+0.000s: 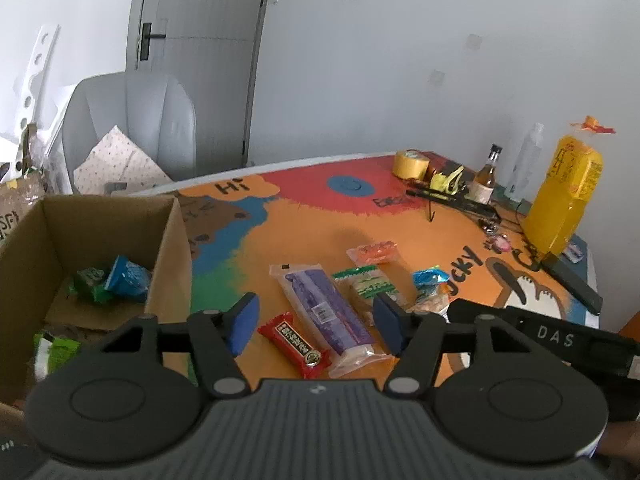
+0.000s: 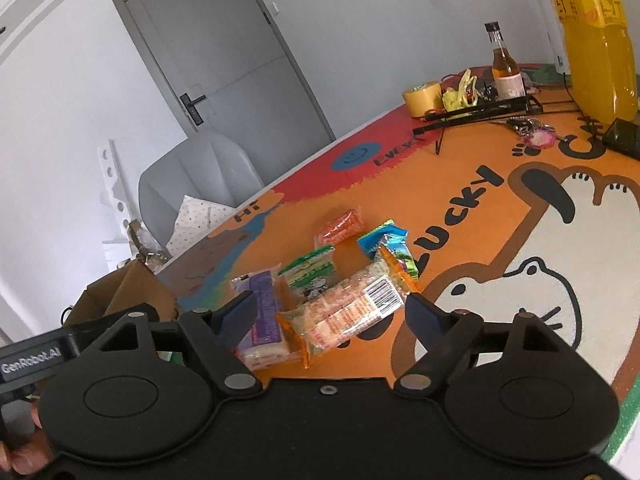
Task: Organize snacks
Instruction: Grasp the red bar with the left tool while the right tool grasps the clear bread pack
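Snack packets lie on the painted table. In the left wrist view my open left gripper hovers above a red bar and a long purple packet, with a green-white packet, an orange packet and a blue-topped packet beyond. A cardboard box at the left holds blue and green packets. In the right wrist view my open right gripper hovers over a clear orange-edged cracker packet, beside the purple packet.
At the table's far side stand a tall yellow bag, a small bottle, a tape roll and a black stand. A grey chair and a door are behind the box.
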### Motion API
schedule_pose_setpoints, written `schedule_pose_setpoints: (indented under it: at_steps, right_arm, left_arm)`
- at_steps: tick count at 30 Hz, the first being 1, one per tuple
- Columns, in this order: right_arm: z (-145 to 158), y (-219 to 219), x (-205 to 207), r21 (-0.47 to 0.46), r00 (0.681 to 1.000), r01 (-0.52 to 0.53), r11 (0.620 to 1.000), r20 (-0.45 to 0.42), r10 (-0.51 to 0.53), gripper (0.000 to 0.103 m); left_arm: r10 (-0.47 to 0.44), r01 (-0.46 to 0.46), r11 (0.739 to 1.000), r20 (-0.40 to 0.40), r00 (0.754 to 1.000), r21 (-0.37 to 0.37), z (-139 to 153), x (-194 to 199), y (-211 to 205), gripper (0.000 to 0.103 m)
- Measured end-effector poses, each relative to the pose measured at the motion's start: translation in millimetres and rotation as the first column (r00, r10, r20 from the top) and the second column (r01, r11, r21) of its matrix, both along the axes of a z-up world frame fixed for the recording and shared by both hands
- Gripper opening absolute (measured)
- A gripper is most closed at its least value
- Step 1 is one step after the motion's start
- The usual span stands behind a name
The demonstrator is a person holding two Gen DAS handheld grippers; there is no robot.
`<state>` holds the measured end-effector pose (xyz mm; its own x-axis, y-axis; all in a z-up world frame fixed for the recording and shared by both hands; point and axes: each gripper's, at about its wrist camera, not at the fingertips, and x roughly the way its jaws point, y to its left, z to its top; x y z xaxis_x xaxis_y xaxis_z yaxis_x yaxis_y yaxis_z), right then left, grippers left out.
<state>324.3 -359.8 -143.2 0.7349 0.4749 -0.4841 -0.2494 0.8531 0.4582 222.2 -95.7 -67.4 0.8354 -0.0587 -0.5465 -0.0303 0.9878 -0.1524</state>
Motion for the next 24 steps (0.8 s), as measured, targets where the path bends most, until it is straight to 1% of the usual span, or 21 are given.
schedule_pose_setpoints:
  at_steps: [4, 6, 9, 18, 24]
  right_arm:
    - [-6, 2, 11, -0.005, 1.000, 0.008, 1.000, -0.017, -0.009, 0.082]
    - [-10, 4, 16, -0.010, 1.000, 0.012, 1.000, -0.025, -0.012, 0.082]
    - [-14, 9, 23, -0.023, 1.000, 0.012, 1.000, -0.027, -0.012, 0.082]
    - [-24, 21, 42, -0.062, 0.999, 0.011, 0.998, -0.038, -0.013, 0.082]
    - [-31, 29, 47, -0.113, 0.999, 0.015, 0.993, -0.042, -0.020, 0.082]
  left_arm:
    - [0.020, -0.020, 1.000, -0.030, 0.999, 0.005, -11, 13, -1, 0.054]
    - [0.033, -0.032, 0.999, -0.047, 0.998, 0.007, -17, 19, -1, 0.049]
    - [0.037, -0.036, 0.999, -0.065, 0.997, 0.005, -24, 27, 1, 0.046]
    - [0.064, -0.063, 0.998, -0.108, 0.992, 0.013, -44, 48, 4, 0.045]
    - [0.079, -0.076, 0.997, -0.135, 0.988, 0.028, -58, 56, 4, 0.045]
